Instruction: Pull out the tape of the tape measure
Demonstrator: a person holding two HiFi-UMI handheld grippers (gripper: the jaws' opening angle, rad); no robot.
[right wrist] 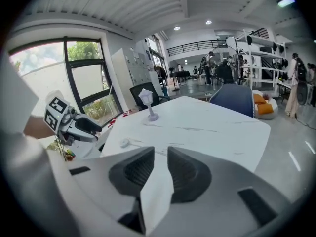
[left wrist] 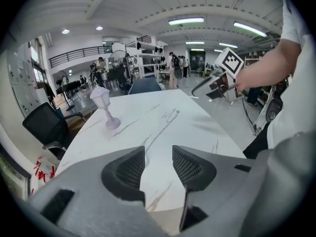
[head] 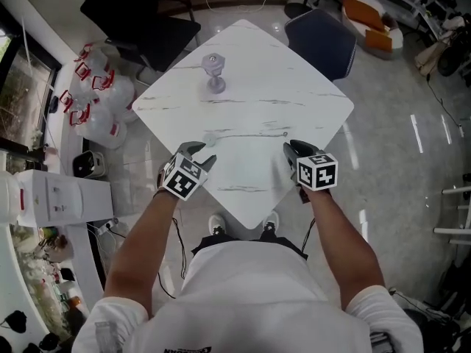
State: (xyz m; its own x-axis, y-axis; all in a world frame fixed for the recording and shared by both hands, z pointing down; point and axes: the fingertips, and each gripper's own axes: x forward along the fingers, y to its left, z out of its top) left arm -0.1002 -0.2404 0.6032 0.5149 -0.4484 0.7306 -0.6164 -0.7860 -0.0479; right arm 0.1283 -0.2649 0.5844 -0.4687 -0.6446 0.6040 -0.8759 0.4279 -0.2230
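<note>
A small round white tape measure (head: 210, 140) lies on the white marble table (head: 294, 87). Its thin tape (head: 250, 134) stretches rightward across the tabletop to a tip (head: 285, 133). My left gripper (head: 200, 151) hovers just in front of the case, open, with nothing between its pads (left wrist: 131, 169). My right gripper (head: 289, 151) hangs near the tape's tip with a narrow gap between its jaws and nothing in them. The right gripper view shows the case (right wrist: 124, 142) and the left gripper (right wrist: 74, 125). The left gripper view shows the tape (left wrist: 163, 125) and the right gripper (left wrist: 217, 80).
A lilac lantern-shaped ornament (head: 214, 72) stands toward the table's far corner. A black chair (head: 140, 13) and a blue chair (head: 320, 39) sit beyond the table. Red-handled white bags (head: 96, 94) and a white cabinet (head: 59, 197) are on the left.
</note>
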